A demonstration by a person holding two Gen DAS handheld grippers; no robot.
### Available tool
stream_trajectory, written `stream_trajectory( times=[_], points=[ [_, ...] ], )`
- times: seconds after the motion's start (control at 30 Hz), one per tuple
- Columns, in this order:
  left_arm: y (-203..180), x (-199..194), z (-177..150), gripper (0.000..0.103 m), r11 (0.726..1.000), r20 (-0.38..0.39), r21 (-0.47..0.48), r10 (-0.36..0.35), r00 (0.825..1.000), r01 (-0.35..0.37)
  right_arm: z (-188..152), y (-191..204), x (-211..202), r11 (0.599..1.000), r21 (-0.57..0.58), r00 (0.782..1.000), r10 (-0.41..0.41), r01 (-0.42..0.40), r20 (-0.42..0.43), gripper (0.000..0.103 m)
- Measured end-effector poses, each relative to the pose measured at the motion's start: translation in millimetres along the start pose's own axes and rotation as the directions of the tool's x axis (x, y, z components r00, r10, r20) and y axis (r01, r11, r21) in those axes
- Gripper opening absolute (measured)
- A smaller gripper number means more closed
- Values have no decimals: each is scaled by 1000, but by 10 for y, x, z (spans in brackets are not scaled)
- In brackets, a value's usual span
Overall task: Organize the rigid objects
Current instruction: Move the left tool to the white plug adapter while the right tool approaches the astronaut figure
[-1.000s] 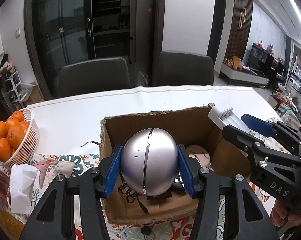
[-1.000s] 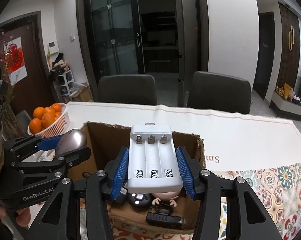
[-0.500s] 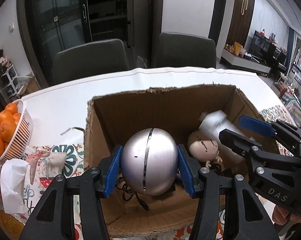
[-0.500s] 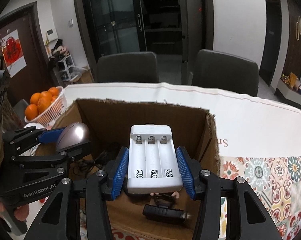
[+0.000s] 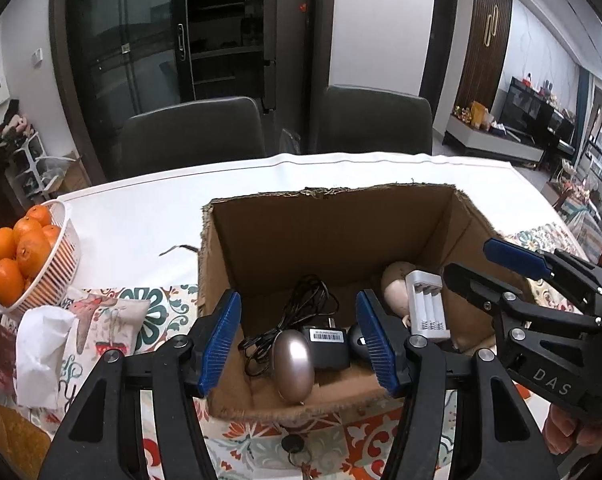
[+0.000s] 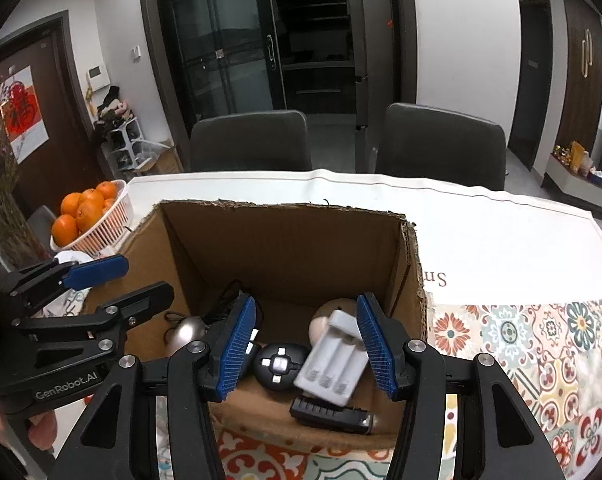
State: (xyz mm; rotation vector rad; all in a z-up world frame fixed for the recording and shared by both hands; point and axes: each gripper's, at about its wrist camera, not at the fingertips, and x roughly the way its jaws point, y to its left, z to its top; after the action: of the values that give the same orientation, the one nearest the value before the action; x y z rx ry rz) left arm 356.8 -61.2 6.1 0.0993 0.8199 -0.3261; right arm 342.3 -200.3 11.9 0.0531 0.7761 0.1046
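An open cardboard box (image 5: 301,232) (image 6: 285,236) stands on the table. My left gripper (image 5: 297,344) is open and empty above its near edge. The silver egg-shaped object (image 5: 293,366) (image 6: 185,330) lies inside on the box floor beside a black adapter (image 5: 328,347) with its cable (image 5: 301,304). My right gripper (image 6: 307,346) is open above the box. The white battery charger (image 6: 333,360) (image 5: 427,306) lies inside, leaning on a doll head (image 5: 395,284). A round black device (image 6: 279,366) and a black bar (image 6: 333,414) also lie inside.
A white basket of oranges (image 5: 29,256) (image 6: 89,212) stands at the left. Crumpled tissue (image 5: 41,344) and a patterned cloth (image 5: 109,316) lie left of the box. Two dark chairs (image 5: 197,140) stand behind the table. A key (image 5: 295,446) lies before the box.
Both grippers opened. The silver object dropped from the left gripper and the white charger from the right gripper onto the box floor.
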Motion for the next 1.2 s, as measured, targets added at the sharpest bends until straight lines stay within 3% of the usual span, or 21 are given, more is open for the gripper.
stream_trajectory(
  times=[0.3, 0.67, 1.2],
  points=[
    [56, -435, -151, 63, 1000, 77, -13, 13, 997, -12, -67, 207, -398, 1000, -8, 997, -21, 22, 73, 54],
    [120, -916, -475, 66, 997, 146, -3, 80, 986, -80, -263, 449, -712, 999, -30, 992, -13, 16, 126, 55],
    [245, -1001, -1119, 69, 994, 105, -20, 108, 989, -106, -703, 727, -791, 998, -55, 994, 25, -19, 110, 54]
  ],
)
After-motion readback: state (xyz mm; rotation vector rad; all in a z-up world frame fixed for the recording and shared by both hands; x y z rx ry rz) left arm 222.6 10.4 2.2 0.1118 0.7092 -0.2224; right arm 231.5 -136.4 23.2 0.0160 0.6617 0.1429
